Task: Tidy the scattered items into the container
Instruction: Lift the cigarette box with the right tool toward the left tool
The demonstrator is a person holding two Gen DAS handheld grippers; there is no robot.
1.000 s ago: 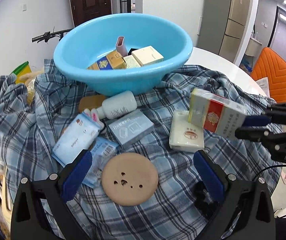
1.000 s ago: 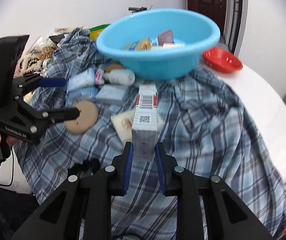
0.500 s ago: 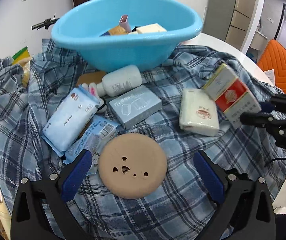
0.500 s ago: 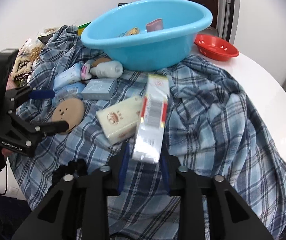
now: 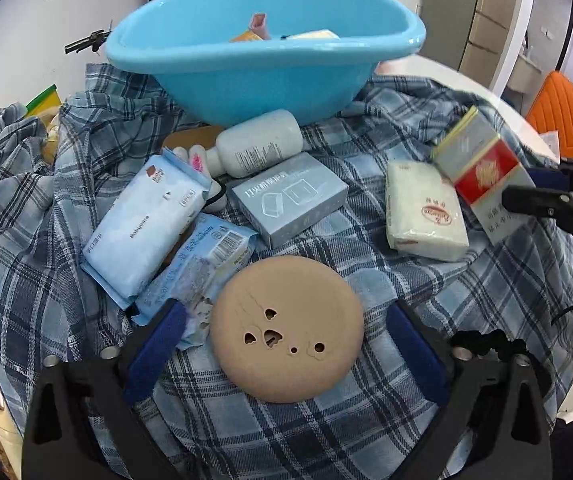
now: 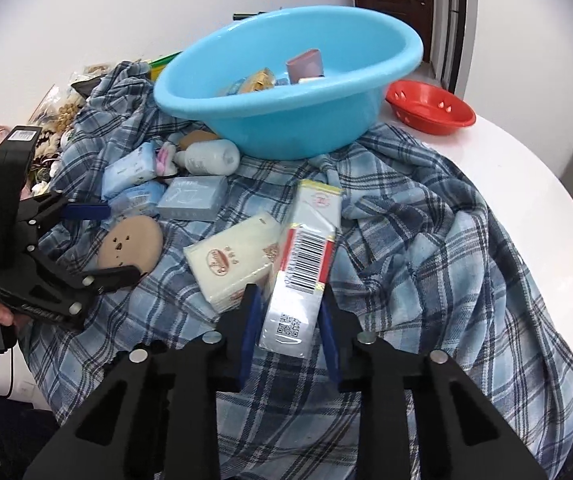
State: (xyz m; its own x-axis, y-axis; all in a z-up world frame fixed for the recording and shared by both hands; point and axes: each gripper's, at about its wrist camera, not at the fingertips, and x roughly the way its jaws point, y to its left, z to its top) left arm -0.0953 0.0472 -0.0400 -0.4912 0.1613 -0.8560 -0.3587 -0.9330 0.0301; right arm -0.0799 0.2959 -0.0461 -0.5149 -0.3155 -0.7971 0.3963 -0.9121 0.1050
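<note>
A light blue basin (image 5: pixel 270 68) (image 6: pixel 290 92) holding several small boxes stands at the back on a plaid cloth. My right gripper (image 6: pixel 288 336) is open around a red, white and silver carton (image 6: pixel 304 272) (image 5: pixel 482 172), which lies tilted on the cloth between the jaws. My left gripper (image 5: pixel 286 348) is open and low over a round tan puff (image 5: pixel 286 328) (image 6: pixel 130 242). A white tissue pack (image 5: pixel 424 210) (image 6: pixel 234 260) lies beside the carton.
On the cloth (image 6: pixel 426 248) lie a grey box (image 5: pixel 290 198), a white bottle (image 5: pixel 256 148) and two blue wipe packs (image 5: pixel 146 220). A red basket (image 6: pixel 430 106) stands on the white table (image 6: pixel 526 168) at the right. Snack bags clutter the far left.
My right gripper lowered the carton from upright to the cloth and opened off it. My left gripper moved forward and down toward the tan puff.
</note>
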